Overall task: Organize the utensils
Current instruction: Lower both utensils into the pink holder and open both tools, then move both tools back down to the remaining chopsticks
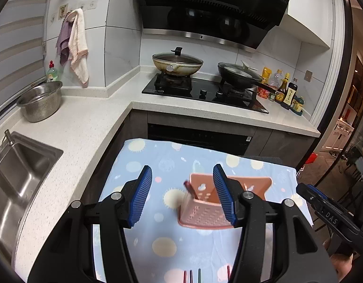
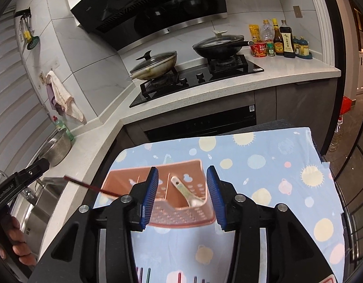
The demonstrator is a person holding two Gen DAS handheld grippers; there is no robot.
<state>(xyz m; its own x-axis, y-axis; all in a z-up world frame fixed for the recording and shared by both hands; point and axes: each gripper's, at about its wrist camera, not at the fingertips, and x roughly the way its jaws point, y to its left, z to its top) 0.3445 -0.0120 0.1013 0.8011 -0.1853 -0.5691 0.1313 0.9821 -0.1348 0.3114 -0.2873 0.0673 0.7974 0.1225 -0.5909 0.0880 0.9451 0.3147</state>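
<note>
Over the patterned cloth (image 1: 162,165), read from left to right:

Left gripper (image 1: 182,197): your jaws stand partly open, the blue pads (image 1: 143,195) apart and pressing on nothing; only cloth and part of the holder show in the gap.
Left hand pose: your tool tilts downward toward the cloth; in the right wrist view it enters from the left edge, with your fingers (image 2: 16,245) wrapped around its grip.
Pink utensil holder (image 1: 205,210): it sits on the cloth, ahead of both grippers; its perforated front wall faces you, and a divider splits it into compartments.
Dark red chopstick (image 1: 190,189): it leans in the holder's left compartment, its upper end slanting out to the left, touched by neither gripper.
Spoon (image 2: 186,193): it rests in the holder's right compartment, handle end up and tilted left, free of the pads.
Right gripper (image 2: 182,195): your jaws are likewise partly open, gripping nothing; the holder's right part and the spoon lie beyond the gap.
Right hand pose: your tool angles downward, just right of the left one.
Remaining chopsticks (image 2: 179,279): several coloured ends lie on the cloth at the near edge, beneath the grippers.
</note>
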